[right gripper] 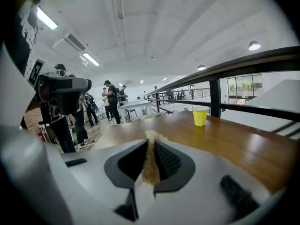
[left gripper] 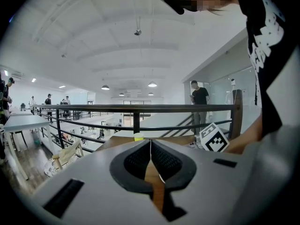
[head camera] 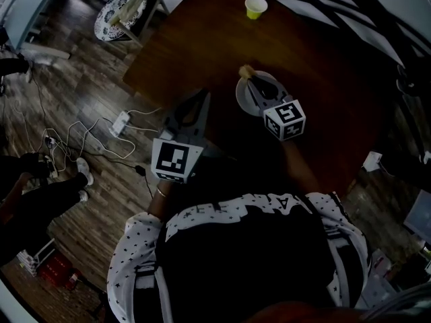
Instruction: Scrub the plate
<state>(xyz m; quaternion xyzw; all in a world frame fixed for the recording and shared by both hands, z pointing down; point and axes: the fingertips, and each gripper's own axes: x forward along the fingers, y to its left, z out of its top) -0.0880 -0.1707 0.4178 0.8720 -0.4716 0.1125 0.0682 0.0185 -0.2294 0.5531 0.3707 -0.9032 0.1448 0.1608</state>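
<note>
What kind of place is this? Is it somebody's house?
Probably not a house. It looks like a big open office or workshop hall, with a black railing, ceiling lamps and people standing around.

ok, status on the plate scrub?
Left gripper shut, empty, beside plate. Right gripper shut on scrubber, at plate. Cup far off, nothing blocking.

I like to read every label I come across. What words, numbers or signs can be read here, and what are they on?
No text here can be quoted with certainty.
Shirt print: white block letters, creased and cut off, so no whole word can be read.
Left marker cube and right marker cube: black-and-white square patterns, no letters or numbers.
Yellow cup, plate, scrubber: no print visible.
</note>
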